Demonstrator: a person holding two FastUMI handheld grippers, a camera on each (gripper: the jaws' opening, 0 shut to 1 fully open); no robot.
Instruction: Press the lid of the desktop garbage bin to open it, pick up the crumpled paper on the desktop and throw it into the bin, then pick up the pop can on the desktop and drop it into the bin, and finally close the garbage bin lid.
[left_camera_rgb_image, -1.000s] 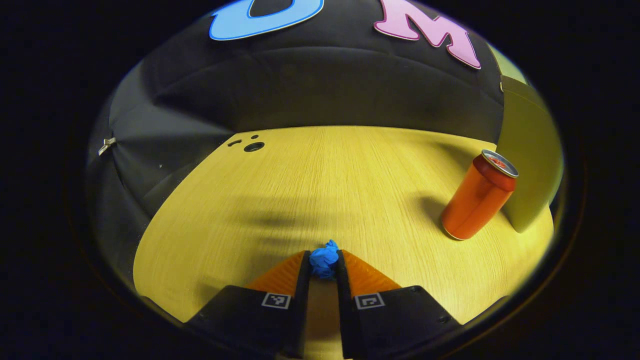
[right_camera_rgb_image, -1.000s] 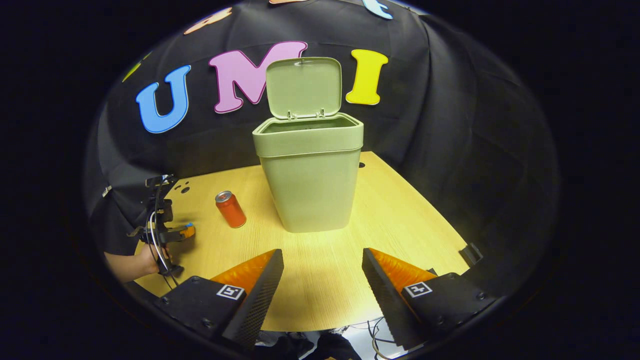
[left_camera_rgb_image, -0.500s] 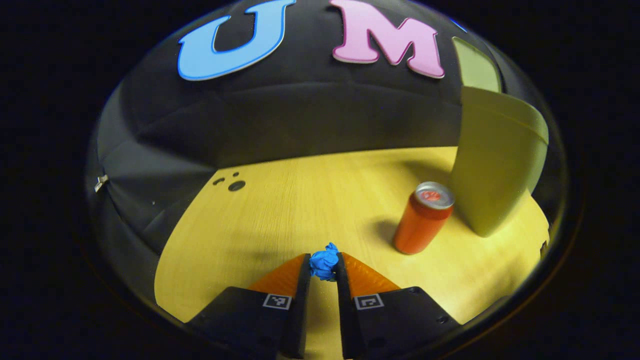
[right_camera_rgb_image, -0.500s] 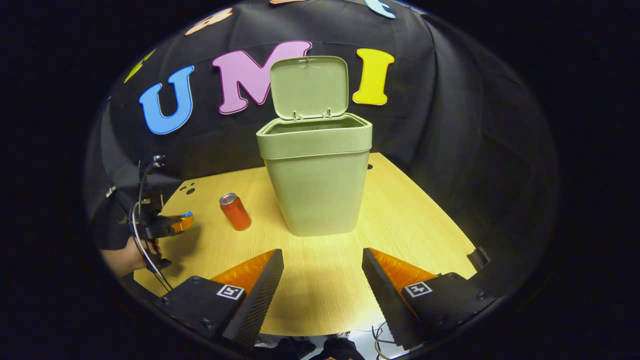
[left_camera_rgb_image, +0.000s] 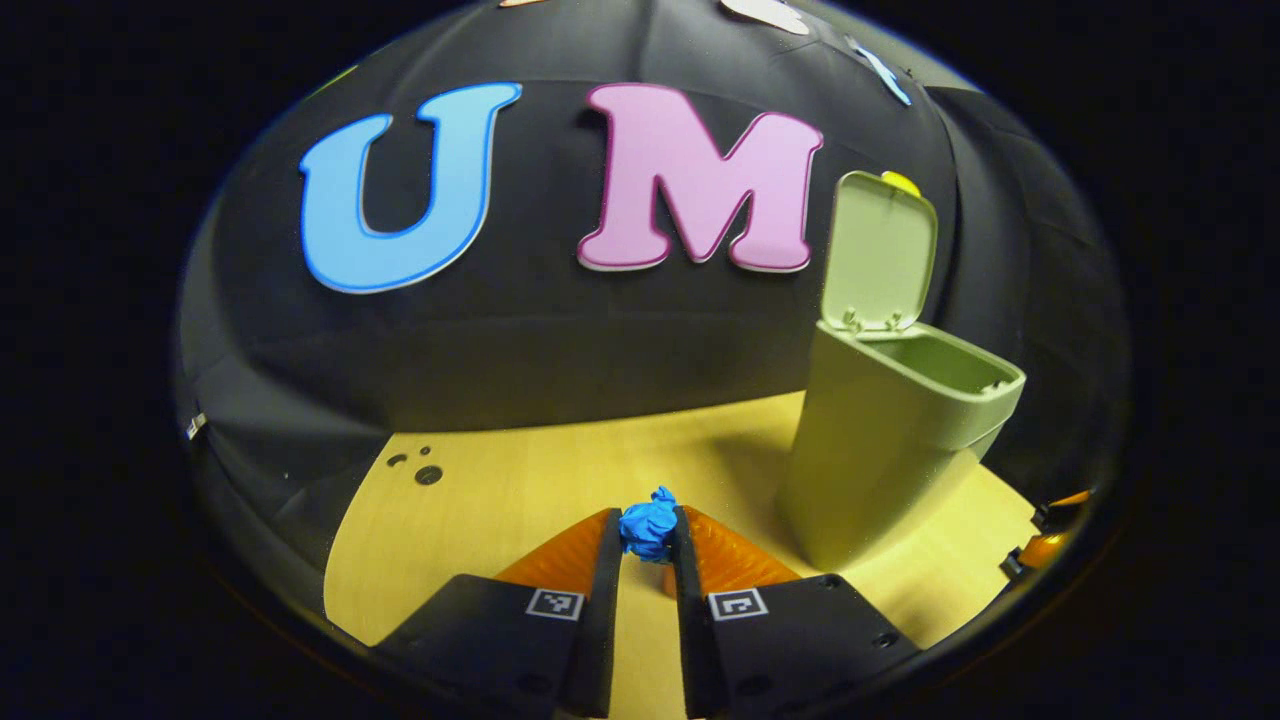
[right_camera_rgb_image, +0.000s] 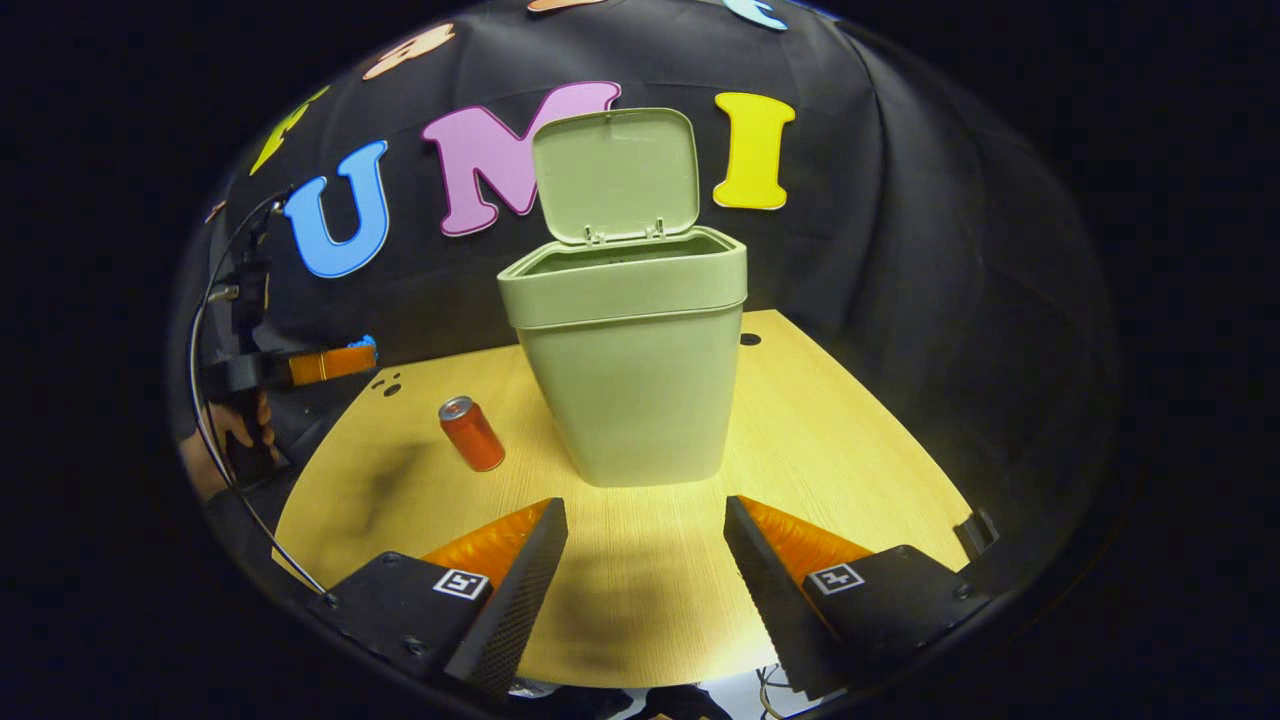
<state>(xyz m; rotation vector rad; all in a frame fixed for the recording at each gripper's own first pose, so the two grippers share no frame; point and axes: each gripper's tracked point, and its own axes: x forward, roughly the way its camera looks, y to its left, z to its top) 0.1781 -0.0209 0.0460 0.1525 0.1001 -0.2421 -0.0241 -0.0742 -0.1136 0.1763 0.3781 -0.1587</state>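
In the left gripper view the can is almost wholly hidden behind the left gripper (left_camera_rgb_image: 647, 535): a small sliver shows by the right finger, too little to be sure of. The bin (left_camera_rgb_image: 885, 445) leans in the fisheye at the right, its far side running into the dark edge. Two small bits of the right gripper poke in at the lower right edge, cut off and hard to read. In the right gripper view the hand (right_camera_rgb_image: 215, 440) that holds the left gripper is dim and half lost at the left edge, and a cable loops down past it.

The left gripper (right_camera_rgb_image: 345, 358) is held up above the table (right_camera_rgb_image: 820, 450), roughly level, pointing towards the bin and well left of it. Its fingers are drawn narrow and both press on the paper (left_camera_rgb_image: 648, 525), a small blue crumpled ball that sticks out at the tips, clear of the table.

The right gripper (right_camera_rgb_image: 645, 560) hangs low over the near edge of the table, facing the bin, its fingers spread wide with nothing between them.

The bin stands mid-table with its lid (right_camera_rgb_image: 615, 172) tipped up at the back, mouth open. What lies inside cannot be seen. The can (right_camera_rgb_image: 472, 434) stands upright on the table just left of the bin, apart from it.
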